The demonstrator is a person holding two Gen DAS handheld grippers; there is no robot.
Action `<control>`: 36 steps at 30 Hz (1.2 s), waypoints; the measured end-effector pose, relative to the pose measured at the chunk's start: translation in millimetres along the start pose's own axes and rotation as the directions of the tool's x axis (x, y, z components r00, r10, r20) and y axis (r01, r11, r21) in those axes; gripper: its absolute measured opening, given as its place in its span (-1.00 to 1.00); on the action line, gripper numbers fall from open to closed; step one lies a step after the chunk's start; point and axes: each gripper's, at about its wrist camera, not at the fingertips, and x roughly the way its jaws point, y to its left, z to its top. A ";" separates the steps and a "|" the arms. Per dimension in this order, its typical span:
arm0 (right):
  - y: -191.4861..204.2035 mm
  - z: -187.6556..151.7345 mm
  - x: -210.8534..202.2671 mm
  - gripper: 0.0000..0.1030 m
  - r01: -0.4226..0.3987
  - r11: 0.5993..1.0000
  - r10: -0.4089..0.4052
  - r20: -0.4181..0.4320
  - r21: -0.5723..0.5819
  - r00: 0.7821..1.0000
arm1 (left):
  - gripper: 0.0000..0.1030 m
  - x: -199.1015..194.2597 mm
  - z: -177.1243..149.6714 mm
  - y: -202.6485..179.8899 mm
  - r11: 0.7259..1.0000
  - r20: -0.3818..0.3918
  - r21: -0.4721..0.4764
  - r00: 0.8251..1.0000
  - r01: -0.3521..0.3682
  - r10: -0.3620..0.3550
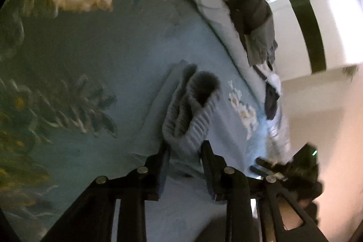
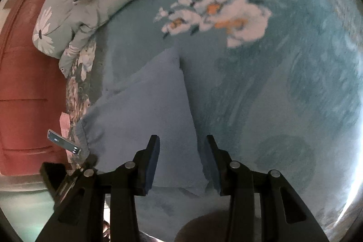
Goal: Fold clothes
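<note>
Garment lies between right tool fingers.

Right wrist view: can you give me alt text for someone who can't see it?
The right claw straddles the edge of a flat blue cloth lying on a teal floral blanket, pads apart. A flowered pillow and red headboard sit at the left.

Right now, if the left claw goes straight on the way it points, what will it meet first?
Most likely the grey ribbed knit garment, bunched on the blue floral bedspread; it lies directly beyond the left claw, though depth is unclear.
</note>
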 end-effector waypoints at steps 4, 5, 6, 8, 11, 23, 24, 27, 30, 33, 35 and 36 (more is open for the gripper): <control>3.0 4.0 -6.2 -0.19 0.009 0.999 -0.008 0.018 -0.032 1.000 | -0.16 -13.0 7.8 -8.6 0.991 0.054 0.072 0.993 -0.112 0.108; 4.7 4.4 -5.4 -0.19 0.005 0.999 -0.004 0.018 -0.037 1.000 | -0.16 -16.1 10.8 -8.1 0.991 0.059 0.066 0.992 -0.117 0.113; 6.7 4.7 -4.0 -0.19 -0.001 0.999 0.002 0.017 -0.042 1.000 | -0.16 -19.8 12.4 -8.5 0.992 0.067 0.064 0.992 -0.112 0.108; 11.4 5.3 -0.3 -0.19 -0.012 0.999 0.012 0.013 -0.052 1.000 | -0.15 -23.2 16.8 -19.4 0.995 0.073 0.091 0.996 -0.051 0.044; 23.1 6.2 9.2 -0.19 -0.022 0.997 0.022 -0.003 -0.078 1.000 | -0.15 -14.1 20.8 -44.9 0.983 0.043 0.182 0.999 -0.006 -0.002; 55.6 16.7 32.7 -0.19 0.018 0.973 -0.018 0.006 -0.232 1.000 | -0.15 46.2 49.1 -45.5 0.959 -0.081 0.281 0.994 -0.042 0.067; 53.2 18.6 35.6 -0.19 0.021 0.974 -0.021 0.002 -0.227 1.000 | -0.15 49.8 49.4 -41.4 0.961 -0.089 0.272 0.994 -0.041 0.067; 47.6 22.1 45.8 -0.19 0.028 0.976 -0.031 -0.012 -0.215 0.999 | -0.15 57.8 50.9 -26.8 0.974 -0.103 0.226 0.994 -0.019 0.044; 41.3 24.1 52.5 -0.19 0.026 0.980 -0.031 -0.021 -0.195 0.999 | -0.15 59.5 53.5 -15.2 0.986 -0.109 0.167 0.994 0.021 -0.002; 38.6 24.1 52.4 -0.19 0.020 0.981 -0.025 -0.023 -0.193 0.999 | -0.15 54.7 54.0 -15.6 0.987 -0.113 0.157 0.993 0.035 -0.017; 39.5 23.2 45.8 -0.19 0.004 0.979 -0.006 -0.013 -0.203 1.000 | -0.15 43.5 53.4 -21.5 0.984 -0.103 0.175 0.994 0.041 -0.023; 39.0 22.6 40.7 -0.19 -0.007 0.978 0.006 -0.003 -0.207 1.000 | -0.15 37.1 52.9 -23.3 0.982 -0.089 0.184 0.996 0.039 -0.023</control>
